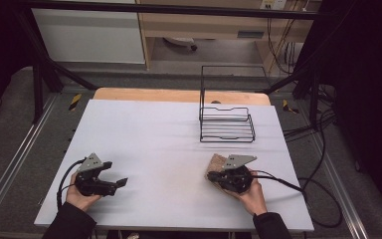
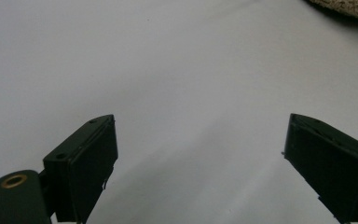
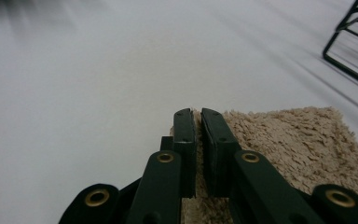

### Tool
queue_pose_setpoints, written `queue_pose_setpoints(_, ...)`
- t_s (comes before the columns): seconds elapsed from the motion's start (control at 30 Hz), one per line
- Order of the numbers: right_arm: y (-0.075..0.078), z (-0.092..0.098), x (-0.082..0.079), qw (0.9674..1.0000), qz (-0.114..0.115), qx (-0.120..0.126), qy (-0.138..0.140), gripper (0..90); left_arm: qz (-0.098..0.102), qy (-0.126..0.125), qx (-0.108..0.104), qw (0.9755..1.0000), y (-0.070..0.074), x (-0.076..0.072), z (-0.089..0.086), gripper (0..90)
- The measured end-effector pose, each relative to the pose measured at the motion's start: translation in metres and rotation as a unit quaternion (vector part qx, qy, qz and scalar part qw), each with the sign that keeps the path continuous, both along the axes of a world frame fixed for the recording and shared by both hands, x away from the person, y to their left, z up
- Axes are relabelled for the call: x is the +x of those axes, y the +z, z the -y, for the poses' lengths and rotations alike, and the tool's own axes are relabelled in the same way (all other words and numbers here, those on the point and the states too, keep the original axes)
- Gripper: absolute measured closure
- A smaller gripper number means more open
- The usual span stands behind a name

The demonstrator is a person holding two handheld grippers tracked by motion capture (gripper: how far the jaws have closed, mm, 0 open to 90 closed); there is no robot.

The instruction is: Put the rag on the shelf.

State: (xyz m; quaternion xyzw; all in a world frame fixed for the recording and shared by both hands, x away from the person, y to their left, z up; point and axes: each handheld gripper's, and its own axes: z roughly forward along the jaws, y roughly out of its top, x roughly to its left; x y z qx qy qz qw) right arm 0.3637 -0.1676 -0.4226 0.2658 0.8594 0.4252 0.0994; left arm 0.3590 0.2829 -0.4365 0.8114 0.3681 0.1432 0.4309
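- Beige shaggy cloth (image 3: 289,140) lies flat at the near right of the worktop (image 1: 169,144), well short of the black wire rack (image 1: 227,124) behind it.
- Right tongs (image 3: 198,114) are pinched nearly closed on the cloth's left edge; in the right gripper view a thin sliver of pile sits between the pads. The high view puts the same tongs (image 1: 213,175) over the cloth's near-left corner.
- Judgement: the step is lifting or dragging the cloth by that edge. The bite looks shallow, so keep the squeeze firm and pull slowly; a jerk could strip the pile out of the pads.
- Lift along the edge line, not sideways, so the cloth peels off the worktop without bunching.
- If it's headed for the rack, raise it enough to clear the front wire before moving in.
- Left tongs (image 1: 121,181) are wide open with nothing in them, resting low at the near left, well apart from the cloth. The left gripper view shows both pads (image 2: 93,163) bare.
- Suggest bringing the left in to take the opposite edge once the cloth hangs free.
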Motion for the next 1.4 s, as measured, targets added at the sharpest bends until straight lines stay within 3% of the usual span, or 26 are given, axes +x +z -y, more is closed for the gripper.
queue_pose_setpoints(0.23, 0.0, -0.011, -0.011, 0.9994, -0.009, 0.007, 0.033, 84.2, -0.001, 0.001, 0.0, 1.0, 0.0, 0.0, 0.0, 9.1)
queue_pose_setpoints(0.37, -0.004, -0.014, -0.012, 0.9991, -0.016, 0.002, 0.038, 82.5, -0.002, 0.002, 0.0, 1.0, 0.0, 0.0, 0.0, 9.1)
queue_pose_setpoints(0.47, -0.006, -0.016, -0.01, 0.9989, -0.025, 0.01, 0.039, 73.1, -0.003, 0.002, 0.0, 1.0, 0.0, 0.0, 0.0, 9.0)
queue_pose_setpoints(0.6, -0.002, -0.012, -0.01, 0.9993, -0.018, 0.016, 0.03, 65.2, -0.004, 0.002, 0.0, 1.0, 0.0, 0.0, 0.0, 9.0)
queue_pose_setpoints(0.7, 0.004, 0.002, -0.007, 0.9994, -0.01, 0.031, -0.01, 54.0, -0.004, 0.002, 0.0, 1.0, 0.001, 0.0, 0.0, 9.0)
queue_pose_setpoints(0.77, 0.005, 0.007, -0.005, 0.9992, -0.009, 0.035, -0.019, 52.5, -0.004, 0.002, 0.0, 1.0, 0.001, 0.0, 0.001, 8.9)
queue_pose_setpoints(0.8, 0.005, 0.018, -0.003, 0.9981, -0.014, 0.042, -0.043, 45.5, -0.005, 0.002, 0.0, 1.0, 0.001, 0.0, 0.001, 8.9)
queue_pose_setpoints(0.83, 0.005, 0.018, -0.003, 0.9981, -0.014, 0.042, -0.043, 45.5, -0.006, 0.002, 0.001, 1.0, 0.001, 0.0, 0.001, 8.9)
queue_pose_setpoints(0.9, 0.003, 0.033, -0.001, 0.9958, -0.027, 0.052, -0.07, 37.5, -0.006, 0.002, 0.0, 1.0, 0.001, 0.001, 0.002, 8.8)
queue_pose_setpoints(1.13, -0.003, 0.06, 0.001, 0.9914, -0.038, 0.058, -0.111, 22.8, -0.008, 0.004, -0.002, 1.0, 0.001, 0.001, 0.004, 8.8)
queue_pose_setpoints(1.17, -0.005, 0.068, 0.003, 0.9895, -0.039, 0.06, -0.126, 18.0, -0.008, 0.003, -0.003, 1.0, 0.001, 0.001, 0.005, 8.7)
queue_pose_setpoints(1.4, -0.012, 0.094, 0.007, 0.9837, -0.047, 0.055, -0.165, 7.7, -0.014, -0.001, 0.001, 0.9999, 0.001, 0.003, 0.014, 8.5)
